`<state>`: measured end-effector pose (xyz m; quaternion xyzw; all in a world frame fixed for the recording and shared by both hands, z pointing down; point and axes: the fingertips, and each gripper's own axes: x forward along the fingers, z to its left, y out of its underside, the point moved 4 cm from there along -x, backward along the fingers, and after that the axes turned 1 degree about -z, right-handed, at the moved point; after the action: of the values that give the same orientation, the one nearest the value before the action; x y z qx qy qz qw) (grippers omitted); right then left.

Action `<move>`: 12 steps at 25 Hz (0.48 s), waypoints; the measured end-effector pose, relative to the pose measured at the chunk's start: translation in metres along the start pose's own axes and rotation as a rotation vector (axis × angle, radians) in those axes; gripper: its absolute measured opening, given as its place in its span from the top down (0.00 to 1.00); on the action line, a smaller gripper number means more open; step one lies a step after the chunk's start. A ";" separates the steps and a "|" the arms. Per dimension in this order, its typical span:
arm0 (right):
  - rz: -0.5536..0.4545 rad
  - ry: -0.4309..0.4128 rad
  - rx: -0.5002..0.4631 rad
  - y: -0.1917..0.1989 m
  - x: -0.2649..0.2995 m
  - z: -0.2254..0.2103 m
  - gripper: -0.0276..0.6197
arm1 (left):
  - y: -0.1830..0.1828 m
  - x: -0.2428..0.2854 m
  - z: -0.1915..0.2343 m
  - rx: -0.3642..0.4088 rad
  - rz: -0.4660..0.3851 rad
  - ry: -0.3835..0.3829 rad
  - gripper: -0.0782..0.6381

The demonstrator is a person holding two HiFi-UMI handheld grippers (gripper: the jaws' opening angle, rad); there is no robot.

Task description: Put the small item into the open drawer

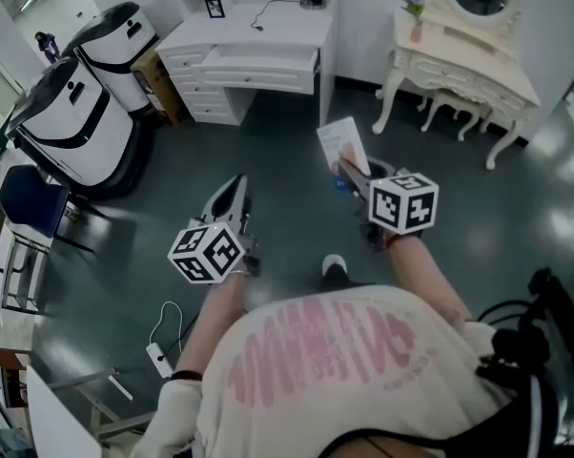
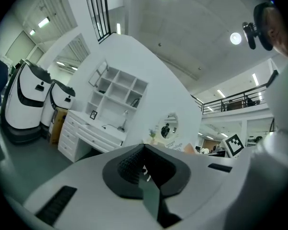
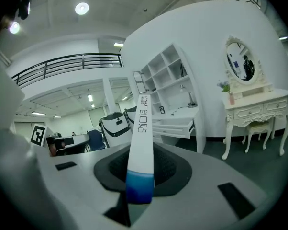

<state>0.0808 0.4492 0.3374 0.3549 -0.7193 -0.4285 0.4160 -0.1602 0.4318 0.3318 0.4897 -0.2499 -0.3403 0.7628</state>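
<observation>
My right gripper [image 3: 142,153] is pinching the small item, a thin white box [image 3: 140,143] with a blue end. It is clamped at that blue end and stands up out of the jaws, held in the air well short of the furniture. My left gripper [image 1: 232,191] has its jaws pressed together on nothing, and I judge it has no part in this step. The open drawer [image 1: 260,66] juts from the front of the white desk [image 1: 258,25] ahead of me. To do the carry well, I would keep the pinch firm, since the long free end could swing. I would bring the box in over the drawer's front edge, lower it until it is inside the walls, and only then let go. Along the box's narrow edge I read small print that looks like "HYNAUT" above larger characters I cannot make out. In the left gripper view, its face shows a word ending "ndage".
</observation>
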 end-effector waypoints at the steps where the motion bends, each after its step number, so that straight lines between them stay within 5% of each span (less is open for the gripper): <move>1: 0.005 0.001 -0.008 0.000 0.004 -0.002 0.83 | 0.000 0.004 0.002 -0.001 -0.002 -0.004 0.85; 12: 0.013 -0.021 -0.004 -0.047 0.107 -0.068 0.83 | -0.018 0.093 0.057 -0.008 -0.028 -0.088 0.85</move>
<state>0.1063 0.3164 0.3461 0.3451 -0.7249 -0.4310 0.4120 -0.1455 0.3225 0.3427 0.4747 -0.2750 -0.3732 0.7482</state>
